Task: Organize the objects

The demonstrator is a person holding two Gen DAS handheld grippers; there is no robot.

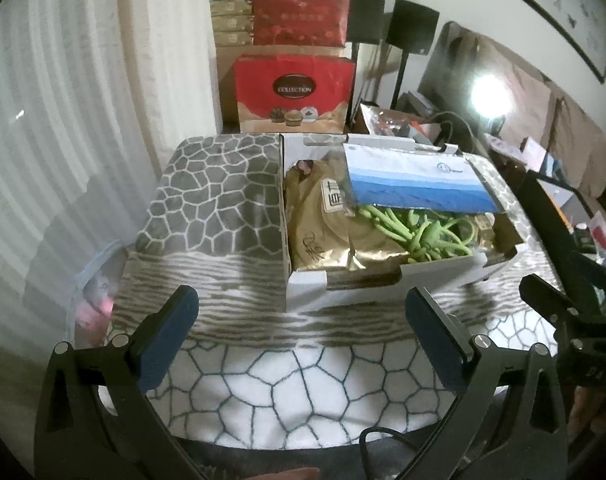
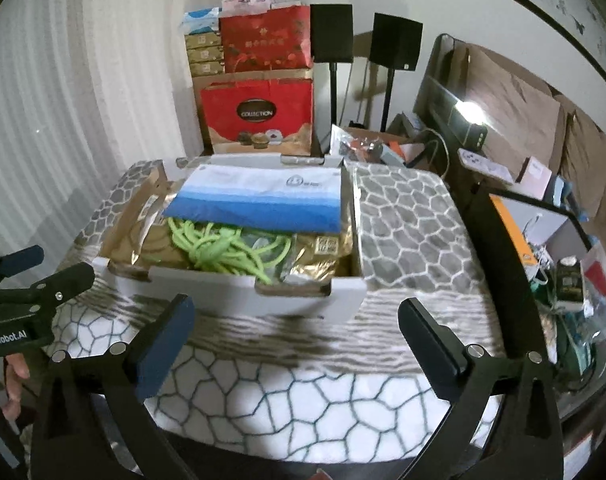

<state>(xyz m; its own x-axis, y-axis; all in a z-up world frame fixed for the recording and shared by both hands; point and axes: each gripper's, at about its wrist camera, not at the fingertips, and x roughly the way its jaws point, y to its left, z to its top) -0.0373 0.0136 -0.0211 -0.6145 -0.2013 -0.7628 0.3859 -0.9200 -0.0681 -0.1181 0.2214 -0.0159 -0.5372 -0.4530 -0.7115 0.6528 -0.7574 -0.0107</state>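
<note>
- Left wrist view: the left gripper (image 1: pixel 301 316) is hovering with jaws spread wide and nothing between them, just short of the white cardboard box (image 1: pixel 343 294) sitting on the patterned cloth (image 1: pixel 303 380). The box is holding gold packets (image 1: pixel 327 236), a green cord bundle (image 1: pixel 427 236) and a blue-and-white pouch (image 1: pixel 415 180) lying on top.
- Right wrist view: the right gripper (image 2: pixel 295 326) is likewise gaping wide and empty before the same box (image 2: pixel 239 292).
</note>
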